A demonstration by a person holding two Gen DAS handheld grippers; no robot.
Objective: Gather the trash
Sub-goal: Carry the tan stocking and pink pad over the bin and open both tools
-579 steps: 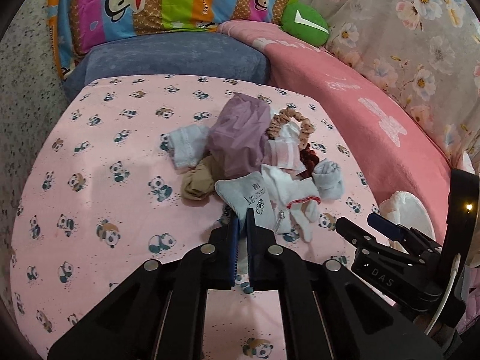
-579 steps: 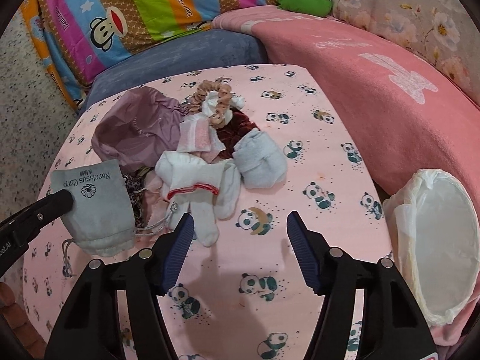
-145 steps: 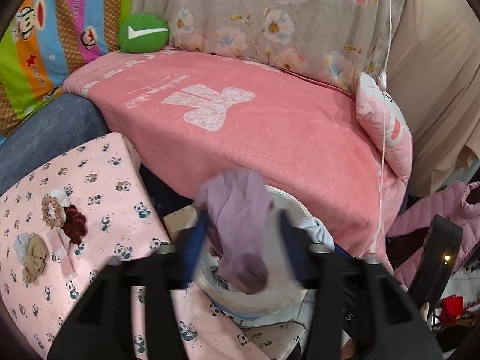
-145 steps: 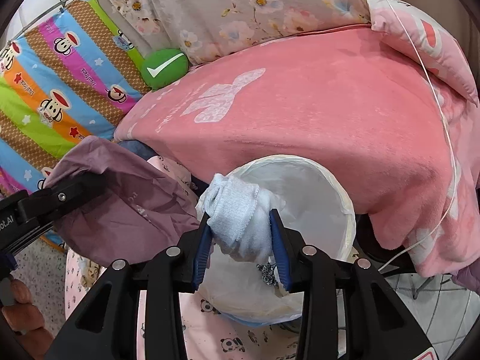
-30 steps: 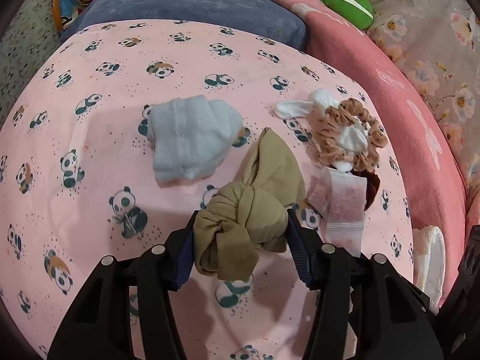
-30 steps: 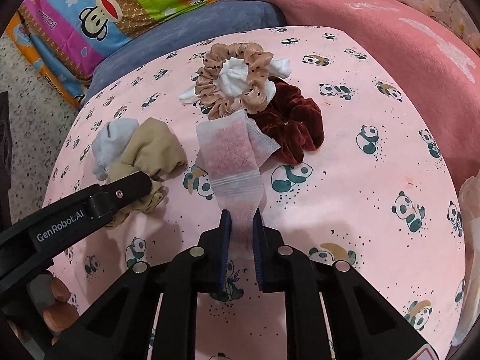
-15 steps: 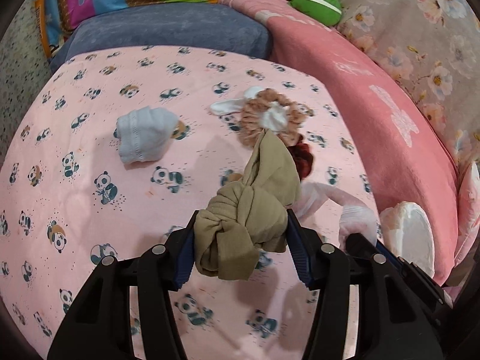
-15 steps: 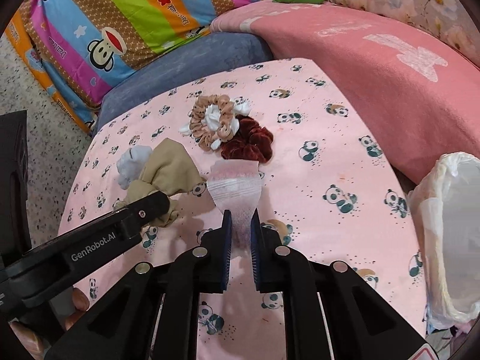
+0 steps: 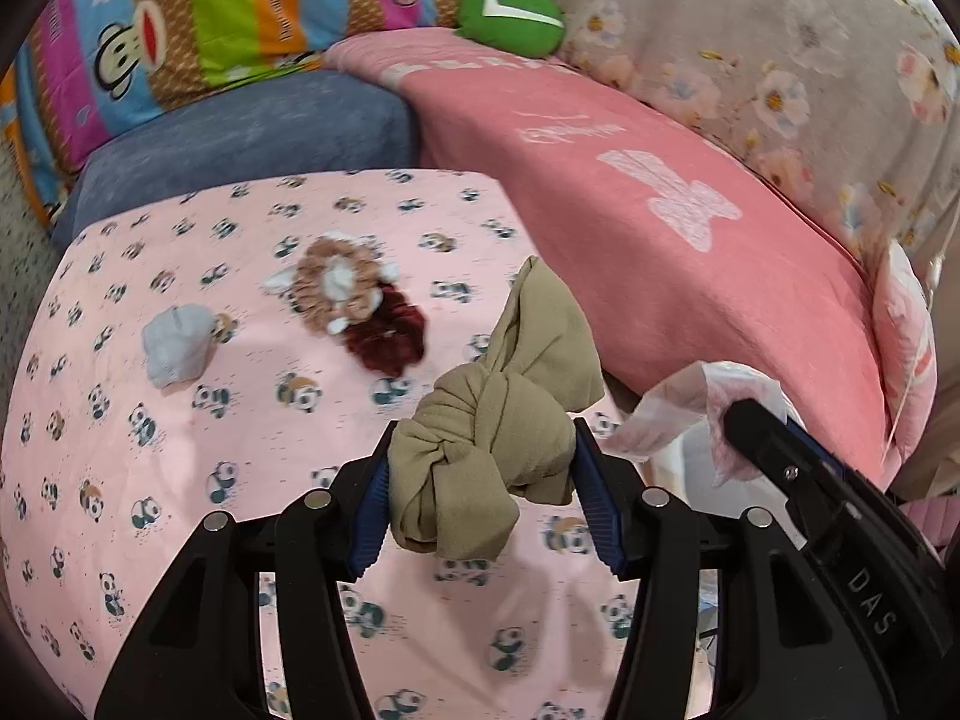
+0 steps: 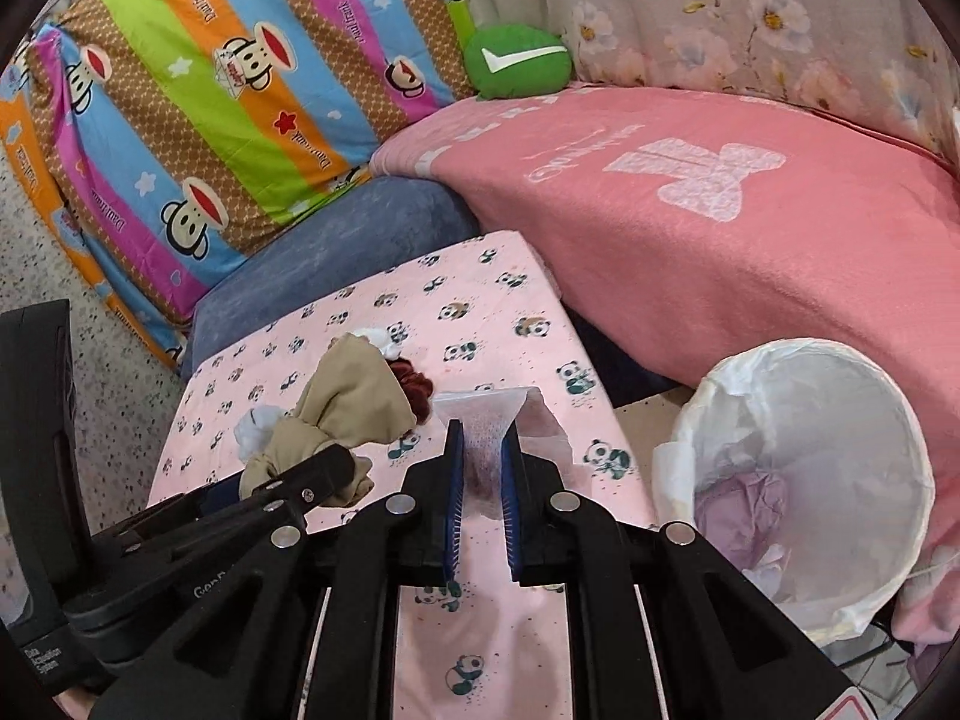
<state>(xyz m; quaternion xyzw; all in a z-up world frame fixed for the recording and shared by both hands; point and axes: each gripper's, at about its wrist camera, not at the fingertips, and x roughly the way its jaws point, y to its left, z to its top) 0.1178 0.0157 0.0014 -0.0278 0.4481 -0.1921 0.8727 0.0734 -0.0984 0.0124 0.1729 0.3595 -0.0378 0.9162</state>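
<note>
The left gripper (image 9: 480,495) is clenched on a knotted tan cloth bundle (image 9: 498,420), whose loose end stands up toward 12 o'clock above the pink panda-print table cover (image 9: 180,480). The right gripper (image 10: 479,480) pinches a thin translucent pink-and-white sachet (image 10: 489,420) between nearly closed pads; in the left wrist view that sachet hangs at 3 o'clock of the bundle. Both pieces are lifted off the cover.

Farther out on the cover, at 10 o'clock of the bundle, lie a dark red velvet scrunchie (image 9: 387,333) and, touching it, a light brown scrunchie (image 9: 336,282) with white cloth in its middle. A pale grey sock (image 9: 177,345) sits apart toward 9 o'clock.

In the right wrist view a white-lined waste bin (image 10: 840,594) stands at 3 o'clock, off the cover's edge, with lilac crumpled cloth inside. The pink blanket (image 10: 720,252) rises just behind it; a blue cushion (image 9: 252,132) and the striped monkey-print pillow (image 10: 210,90) close the far side at 11 o'clock. The cover between grippers and bin is bare.
</note>
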